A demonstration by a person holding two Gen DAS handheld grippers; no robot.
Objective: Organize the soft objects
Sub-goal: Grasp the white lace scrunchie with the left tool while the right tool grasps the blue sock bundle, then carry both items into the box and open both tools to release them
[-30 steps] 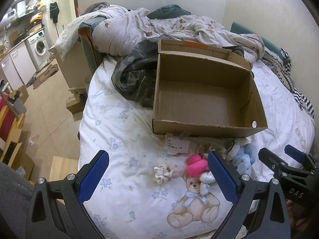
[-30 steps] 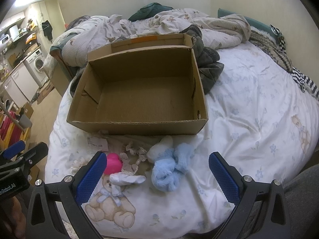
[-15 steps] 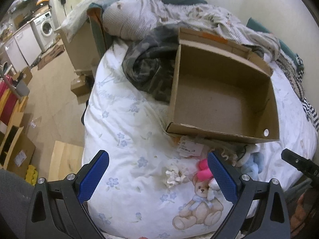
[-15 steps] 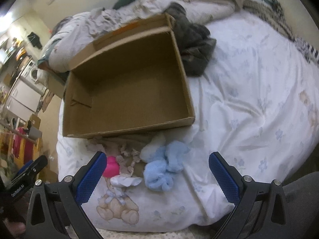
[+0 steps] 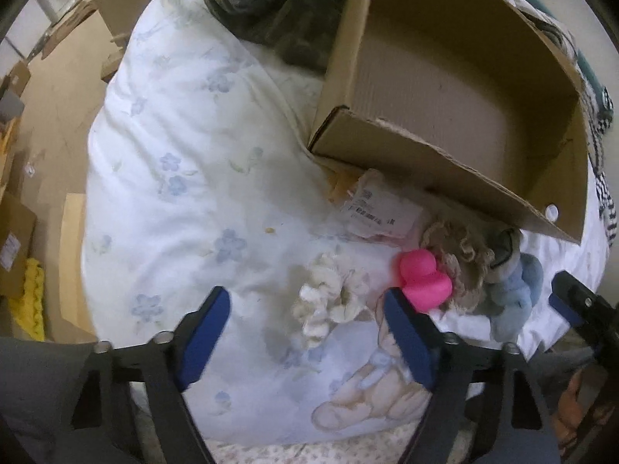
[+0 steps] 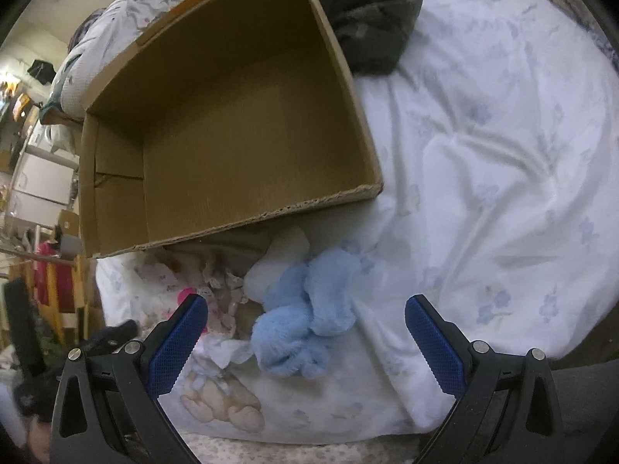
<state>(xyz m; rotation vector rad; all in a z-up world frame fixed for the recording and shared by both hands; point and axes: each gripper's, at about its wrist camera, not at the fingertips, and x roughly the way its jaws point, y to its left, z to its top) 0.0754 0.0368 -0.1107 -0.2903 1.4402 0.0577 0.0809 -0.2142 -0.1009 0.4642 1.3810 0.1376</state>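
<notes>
Soft things lie on the white floral duvet in front of an open cardboard box. My left gripper points down over a cream scrunchie; its jaws are closing with the scrunchie between them, the pads not touching it. A pink soft piece, a beige frilly scrunchie and a light blue fluffy piece lie to its right. My right gripper is open, straddling the blue fluffy piece. A white soft piece lies by the box's front wall.
A dark green garment is bunched against the box's far side. A labelled plastic packet lies at the box's front corner. The bed's edge drops to a floor with cardboard boxes on the left. Bare duvet spreads right of the box.
Both grippers have come down toward the bed and tipped to look more steeply down. The left jaws have narrowed around the cream scrunchie. The right jaws stay wide.
</notes>
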